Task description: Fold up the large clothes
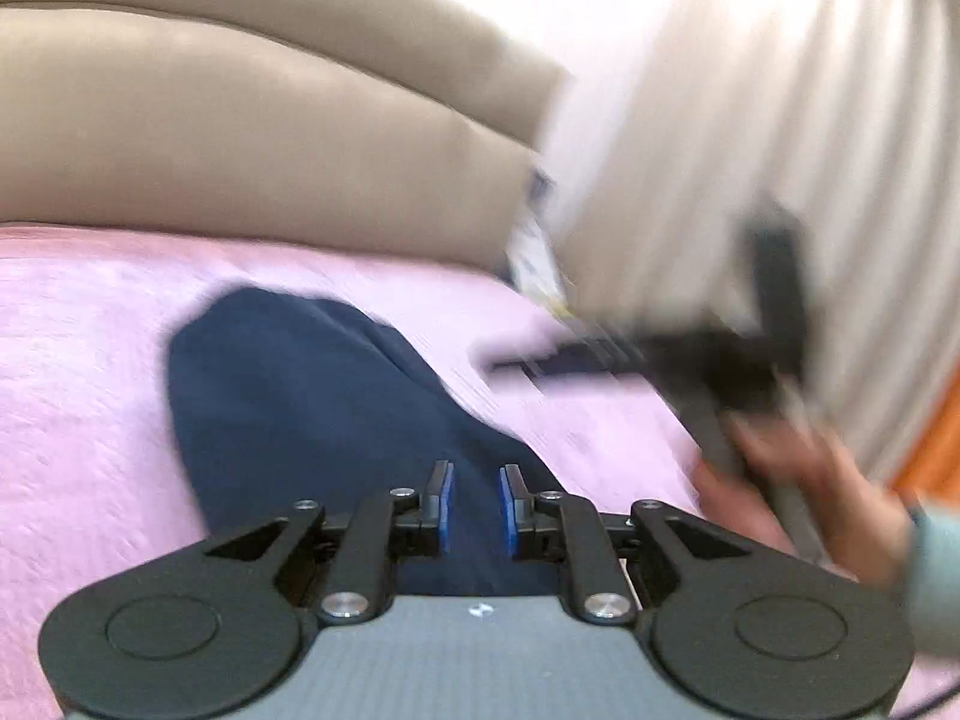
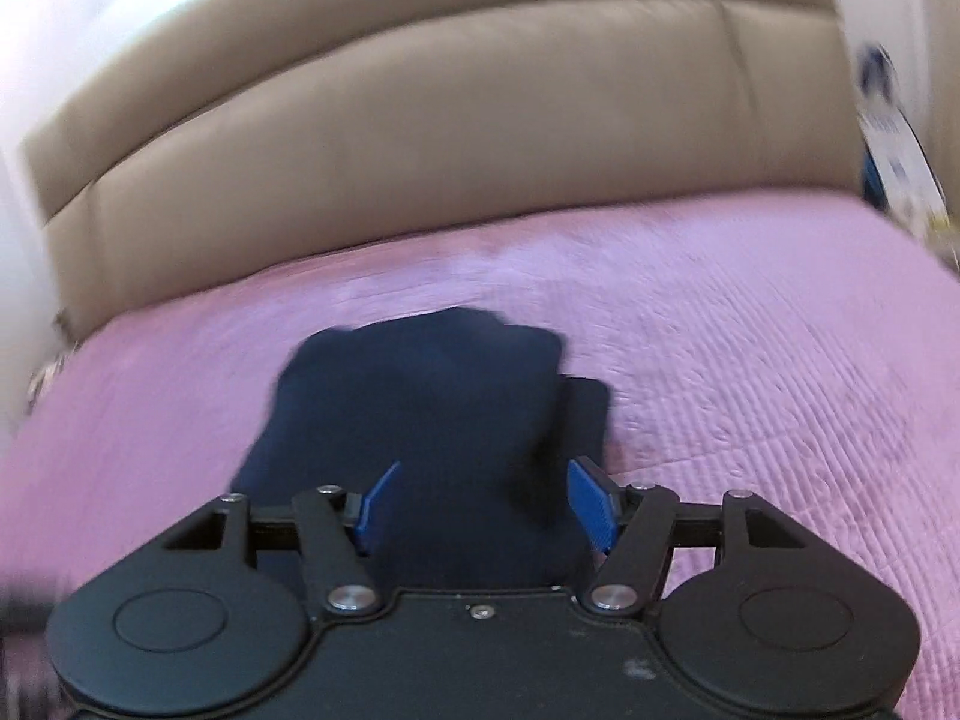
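Left wrist view shows our left claw [image 1: 477, 507] narrowly parted, holding nothing, the navy garment [image 1: 312, 402] bunched on the pink bedspread [image 1: 90, 360] ahead; only it shows the right claw [image 1: 606, 360] held off to its right. Right wrist view shows wide, empty jaws. We judge regrasping an edge comes next.

Left wrist view: right gripper [image 1: 510, 367] smeared by motion blur; its jaw state unreadable here. The hand [image 1: 804, 480] on it blurred, sleeve [image 1: 936, 576] cut off by the frame edge. Near end of garment [image 1: 312, 396] hidden under the left gripper [image 1: 477, 507] body. Printed item [image 1: 537, 252] beside the headboard [image 1: 240, 138] too blurred to identify.

Right wrist view: garment [image 2: 432, 396] edges soft (blur), near end hidden behind gripper housing. Object at right edge [image 2: 888, 138] cut off, unreadable.
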A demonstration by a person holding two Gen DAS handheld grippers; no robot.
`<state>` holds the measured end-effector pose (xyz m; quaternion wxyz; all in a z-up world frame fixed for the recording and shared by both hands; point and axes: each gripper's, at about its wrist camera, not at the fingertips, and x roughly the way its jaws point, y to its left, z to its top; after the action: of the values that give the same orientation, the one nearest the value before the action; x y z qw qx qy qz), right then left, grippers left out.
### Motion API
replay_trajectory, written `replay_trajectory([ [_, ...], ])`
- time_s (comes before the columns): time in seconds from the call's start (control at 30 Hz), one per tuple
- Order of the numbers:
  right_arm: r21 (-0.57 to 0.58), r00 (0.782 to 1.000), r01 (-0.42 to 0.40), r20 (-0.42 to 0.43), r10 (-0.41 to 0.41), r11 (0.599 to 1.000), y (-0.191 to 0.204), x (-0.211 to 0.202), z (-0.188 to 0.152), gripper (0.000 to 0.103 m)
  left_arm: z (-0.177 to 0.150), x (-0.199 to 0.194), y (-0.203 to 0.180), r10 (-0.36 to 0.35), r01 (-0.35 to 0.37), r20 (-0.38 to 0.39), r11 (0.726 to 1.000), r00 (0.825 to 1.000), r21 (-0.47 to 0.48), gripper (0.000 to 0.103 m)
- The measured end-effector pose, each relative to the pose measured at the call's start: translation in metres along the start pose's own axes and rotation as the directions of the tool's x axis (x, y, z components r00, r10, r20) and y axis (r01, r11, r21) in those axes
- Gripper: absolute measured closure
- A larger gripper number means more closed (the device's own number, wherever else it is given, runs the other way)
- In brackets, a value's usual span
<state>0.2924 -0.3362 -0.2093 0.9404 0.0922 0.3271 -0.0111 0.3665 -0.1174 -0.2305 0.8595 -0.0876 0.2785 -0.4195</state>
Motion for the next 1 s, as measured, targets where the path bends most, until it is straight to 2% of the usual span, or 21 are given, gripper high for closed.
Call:
replay_trajectory([
  [0.03,-0.017,1.000,0.007,-0.016,-0.008,1.000,0.010,0.001,-0.007,0.039,0.003,0.009,0.006,0.020,-0.020,-0.020,1.000,1.000,-0.004,0.087],
  [0.07,-0.032,0.999,0.017,-0.038,-0.018,0.999,0.017,0.002,-0.013,0.067,0.002,0.020,0.008,0.030,-0.031,-0.057,1.000,0.998,-0.006,0.088],
  [0.1,-0.042,0.997,0.034,-0.072,-0.037,0.999,0.024,0.006,-0.022,0.089,-0.001,0.030,0.010,0.011,-0.013,-0.087,1.000,0.996,-0.016,0.089],
  [0.17,-0.072,0.987,0.089,-0.128,-0.097,0.993,0.028,0.022,-0.038,0.094,-0.013,0.038,0.016,-0.034,0.027,-0.122,0.998,0.992,-0.052,0.089],
  [0.23,-0.106,0.955,0.227,-0.170,-0.242,0.968,0.017,0.039,-0.058,0.099,-0.023,0.047,0.020,-0.033,0.020,-0.160,0.996,0.987,-0.083,0.090],
  [0.27,-0.099,0.942,0.265,-0.187,-0.280,0.959,0.006,0.048,-0.064,0.103,-0.027,0.044,0.026,-0.046,0.028,-0.163,0.993,0.986,-0.113,0.091],
  [0.3,-0.068,0.936,0.271,-0.216,-0.279,0.960,-0.009,0.056,-0.071,0.103,-0.030,0.048,0.027,-0.055,0.033,-0.167,0.991,0.984,-0.133,0.097],
  [0.37,0.012,0.941,0.271,-0.215,-0.262,0.962,-0.025,0.058,-0.072,0.103,-0.038,0.062,0.027,-0.040,0.019,-0.186,0.993,0.982,-0.116,0.100],
  [0.47,0.014,0.920,0.343,-0.208,-0.333,0.939,-0.024,0.047,-0.060,0.103,-0.037,0.064,0.011,0.020,-0.021,-0.196,1.000,0.980,-0.007,0.100],
  [0.5,0.034,0.920,0.347,-0.209,-0.332,0.937,-0.024,0.039,-0.058,0.101,-0.037,0.057,0.008,0.021,-0.022,-0.199,1.000,0.980,0.002,0.099],
  [0.57,0.081,0.939,0.306,-0.191,-0.286,0.949,-0.027,0.021,-0.054,0.099,-0.034,0.043,0.009,0.014,-0.018,-0.184,1.000,0.983,-0.017,0.099],
  [0.6,0.089,0.958,0.256,-0.156,-0.241,0.963,-0.022,0.007,-0.052,0.095,-0.032,0.032,0.008,0.015,-0.019,-0.174,1.000,0.985,-0.023,0.099],
  [0.7,0.002,0.978,0.183,-0.105,-0.181,0.983,0.005,-0.009,-0.054,0.095,-0.027,0.008,0.012,0.046,-0.048,-0.131,0.999,0.990,-0.013,0.098],
  [0.77,-0.061,0.977,0.163,-0.127,-0.170,0.985,0.018,0.002,-0.062,0.095,-0.028,0.001,0.020,0.068,-0.073,-0.126,0.997,0.990,-0.038,0.098],
  [0.83,-0.068,0.966,0.170,-0.185,-0.180,0.983,0.013,0.025,-0.075,0.095,-0.033,0.006,0.030,0.048,-0.063,-0.159,0.993,0.986,-0.095,0.099],
  [0.9,-0.019,0.939,0.184,-0.293,-0.181,0.983,-0.002,0.048,-0.084,0.097,-0.039,0.014,0.036,0.035,-0.055,-0.175,0.992,0.984,-0.111,0.099],
  [0.97,0.045,0.941,0.155,-0.311,-0.134,0.987,-0.014,0.047,-0.074,0.098,-0.043,0.017,0.043,0.009,-0.030,-0.163,0.991,0.987,-0.129,0.100],
  [1.0,0.091,0.947,0.138,-0.304,-0.104,0.986,-0.020,0.040,-0.063,0.098,-0.045,0.016,0.049,-0.009,-0.017,-0.150,0.985,0.989,-0.174,0.100],
])
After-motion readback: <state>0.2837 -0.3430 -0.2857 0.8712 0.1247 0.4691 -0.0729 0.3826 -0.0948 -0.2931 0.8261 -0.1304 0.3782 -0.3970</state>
